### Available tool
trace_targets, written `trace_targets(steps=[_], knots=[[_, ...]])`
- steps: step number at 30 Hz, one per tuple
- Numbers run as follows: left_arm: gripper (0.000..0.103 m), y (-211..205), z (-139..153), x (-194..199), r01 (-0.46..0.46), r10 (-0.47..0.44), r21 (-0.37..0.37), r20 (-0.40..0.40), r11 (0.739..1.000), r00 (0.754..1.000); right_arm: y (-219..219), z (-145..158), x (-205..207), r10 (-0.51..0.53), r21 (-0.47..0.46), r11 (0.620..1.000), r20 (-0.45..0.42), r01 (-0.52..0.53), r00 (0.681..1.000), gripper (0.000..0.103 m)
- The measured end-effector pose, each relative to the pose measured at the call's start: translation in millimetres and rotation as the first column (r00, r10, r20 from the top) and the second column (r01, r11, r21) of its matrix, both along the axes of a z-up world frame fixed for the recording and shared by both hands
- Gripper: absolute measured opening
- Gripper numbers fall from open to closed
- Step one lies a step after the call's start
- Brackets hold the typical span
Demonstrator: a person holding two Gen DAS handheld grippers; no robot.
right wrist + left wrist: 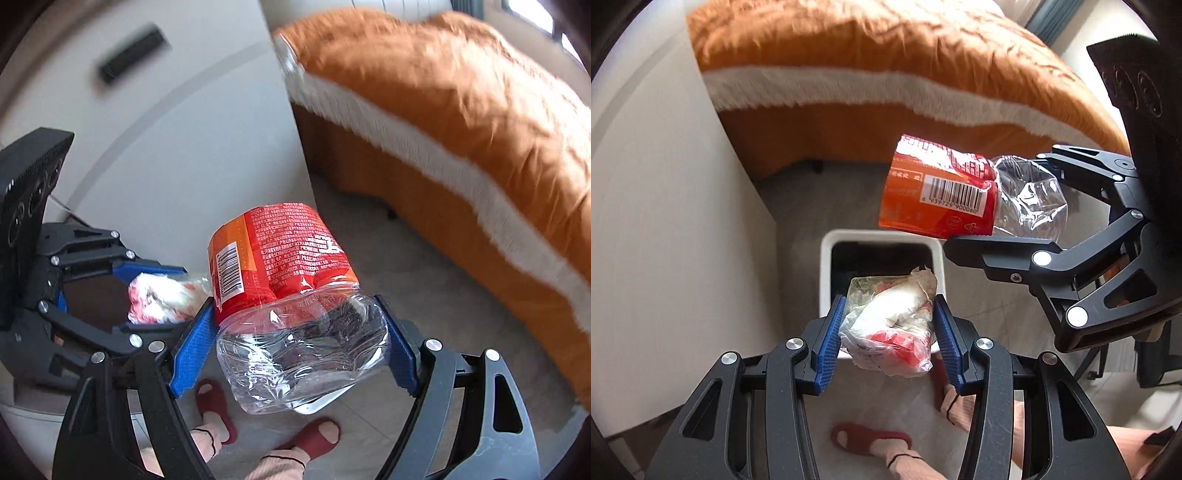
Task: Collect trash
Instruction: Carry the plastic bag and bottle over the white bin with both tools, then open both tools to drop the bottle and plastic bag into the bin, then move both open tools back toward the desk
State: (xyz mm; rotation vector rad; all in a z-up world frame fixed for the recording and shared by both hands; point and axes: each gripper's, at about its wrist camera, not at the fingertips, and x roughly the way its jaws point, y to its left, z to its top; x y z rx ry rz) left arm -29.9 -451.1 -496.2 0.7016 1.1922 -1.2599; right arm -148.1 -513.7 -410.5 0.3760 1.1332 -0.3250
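My left gripper [890, 332] is shut on a crumpled plastic wrapper with white and red inside [894, 328] and holds it over the white trash bin [827, 280] on the floor. My right gripper [301, 345] is shut on a crushed clear plastic bottle with a red-orange label [291, 295]. In the left wrist view the bottle [945, 192] hangs above and right of the bin, held by the right gripper [1034, 199]. In the right wrist view the left gripper [159, 295] with the wrapper [162, 295] is at the left.
A bed with an orange blanket [886, 55] stands behind the bin. A white cabinet side [665, 221] is left of the bin. The person's feet in red slippers [871, 439] stand on the tiled floor below. A dark remote [133, 51] lies on the white surface.
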Motion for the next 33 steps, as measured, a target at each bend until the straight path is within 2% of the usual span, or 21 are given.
trace_targets(steps=[1,4,8,9,10,11,12,14,17,21,27,33], knots=[[0.046,-6.6,-26.7,-1.6,0.007,-0.007,0.013,-0.013,1.0,1.0,-4.5,-14.2,0.0,-0.004,0.009,1.0,-0.006,0.004,1.0,0.081],[0.046,-22.7,-78.2,-6.6,0.029,-0.028,0.04,-0.03,0.999,0.999,-16.9,-60.8,-4.7,-0.005,0.022,1.0,-0.028,0.006,1.0,0.081],[0.047,-31.9,-128.8,-16.4,0.056,-0.052,0.063,-0.064,0.996,0.997,-26.6,-107.3,-12.8,-0.011,0.037,0.999,-0.051,0.013,0.999,0.082],[0.053,-33.3,-137.9,-17.8,0.061,-0.056,0.067,-0.071,0.996,0.996,-29.3,-120.2,-16.8,-0.015,0.04,0.999,-0.06,0.017,0.998,0.083],[0.078,-34.8,-151.5,-20.3,0.066,-0.06,0.074,-0.078,0.995,0.995,-30.9,-127.5,-17.5,-0.014,0.055,0.998,-0.065,0.018,0.998,0.087],[0.094,-35.2,-158.4,-20.9,0.063,-0.057,0.079,-0.074,0.995,0.996,-36.2,-135.7,-17.9,-0.014,0.065,0.998,-0.072,0.019,0.997,0.099],[0.098,-35.7,-163.9,-21.0,0.057,-0.052,0.079,-0.061,0.995,0.997,-37.1,-142.4,-20.1,-0.016,0.058,0.998,-0.082,0.021,0.996,0.099],[0.098,-35.1,-176.3,-20.9,0.063,-0.057,0.097,-0.064,0.993,0.996,-38.9,-156.0,-24.0,-0.01,0.048,0.999,-0.119,0.016,0.993,0.099],[0.098,-33.5,-181.9,-20.1,0.061,-0.056,0.114,-0.049,0.992,0.997,-41.6,-165.8,-27.7,-0.012,0.045,0.999,-0.148,0.019,0.989,0.099],[0.098,-35.6,-177.8,-18.2,0.06,-0.055,0.122,-0.043,0.991,0.998,-38.2,-158.5,-27.4,-0.008,0.034,0.999,-0.155,0.013,0.988,0.099],[0.098,-36.7,-153.1,-8.6,0.049,-0.045,0.106,-0.038,0.993,0.998,-35.9,-131.7,-23.6,-0.017,0.011,1.0,-0.143,0.019,0.99,0.099],[0.098,-30.0,-114.0,-8.9,0.046,-0.045,0.08,-0.013,0.996,0.999,-28.9,-95.6,-21.4,-0.014,-0.017,1.0,-0.138,0.011,0.99,0.099]])
